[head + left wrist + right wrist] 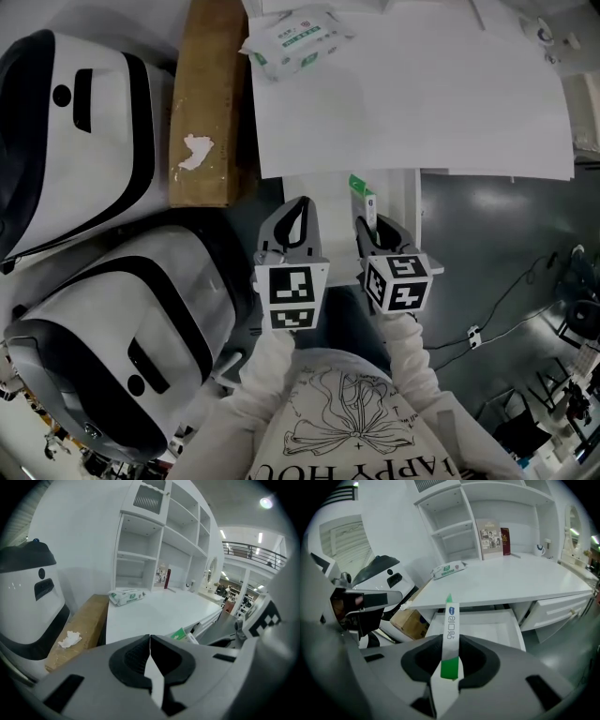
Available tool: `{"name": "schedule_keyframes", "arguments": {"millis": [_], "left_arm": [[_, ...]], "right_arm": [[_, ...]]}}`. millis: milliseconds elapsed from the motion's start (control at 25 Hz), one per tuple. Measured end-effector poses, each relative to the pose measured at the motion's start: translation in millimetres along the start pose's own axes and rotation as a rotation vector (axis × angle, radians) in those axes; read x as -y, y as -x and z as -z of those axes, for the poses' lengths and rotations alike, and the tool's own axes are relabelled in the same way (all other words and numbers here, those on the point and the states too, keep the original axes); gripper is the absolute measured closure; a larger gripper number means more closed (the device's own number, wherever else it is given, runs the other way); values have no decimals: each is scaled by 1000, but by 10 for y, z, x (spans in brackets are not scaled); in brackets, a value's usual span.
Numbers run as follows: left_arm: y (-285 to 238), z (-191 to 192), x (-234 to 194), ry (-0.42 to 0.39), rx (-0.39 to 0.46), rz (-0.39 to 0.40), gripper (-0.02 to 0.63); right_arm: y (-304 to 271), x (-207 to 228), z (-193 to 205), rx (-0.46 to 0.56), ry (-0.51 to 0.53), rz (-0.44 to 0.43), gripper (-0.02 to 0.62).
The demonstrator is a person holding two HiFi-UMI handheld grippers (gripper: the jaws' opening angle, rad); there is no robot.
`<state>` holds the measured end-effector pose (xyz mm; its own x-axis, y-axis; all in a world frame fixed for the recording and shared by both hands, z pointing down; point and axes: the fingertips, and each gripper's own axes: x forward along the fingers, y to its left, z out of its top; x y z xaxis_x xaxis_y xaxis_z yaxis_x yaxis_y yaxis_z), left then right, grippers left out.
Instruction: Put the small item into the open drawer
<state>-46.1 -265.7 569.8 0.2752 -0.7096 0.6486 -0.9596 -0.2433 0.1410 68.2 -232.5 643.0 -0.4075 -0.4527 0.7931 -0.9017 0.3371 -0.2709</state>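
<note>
A slim green-and-white packet [451, 625] stands upright between the jaws of my right gripper [450, 645], which is shut on its lower part. In the head view the packet [363, 197] pokes out ahead of the right gripper [368, 223], over the front of the open white drawer [405, 202]. The drawer [492, 629] is pulled out from under the white desk [511, 584], and its inside shows bare. My left gripper [297, 208] hangs beside the right one. Its jaws [150, 644] are shut with nothing between them. The packet's green tip [179, 633] shows past them.
A pack of wipes [295, 37] lies on the desk top [422, 103]. Left of the desk stands a cardboard box [208, 84] with a crumpled tissue [194, 151] on it. Two large white-and-black machines [84, 122] fill the left side. Shelves with books [494, 536] rise behind the desk.
</note>
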Motion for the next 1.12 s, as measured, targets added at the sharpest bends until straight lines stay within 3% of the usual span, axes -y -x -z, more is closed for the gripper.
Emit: {"name": "schedule_keyframes", "arguments": {"millis": [480, 1120], "left_arm": [[-205, 139, -128, 21, -39, -11, 598], [-290, 268, -202, 31, -66, -7, 599]], "right_arm": [[-721, 100, 351, -187, 49, -37, 503], [-1343, 232, 801, -359, 109, -8, 503]]}}
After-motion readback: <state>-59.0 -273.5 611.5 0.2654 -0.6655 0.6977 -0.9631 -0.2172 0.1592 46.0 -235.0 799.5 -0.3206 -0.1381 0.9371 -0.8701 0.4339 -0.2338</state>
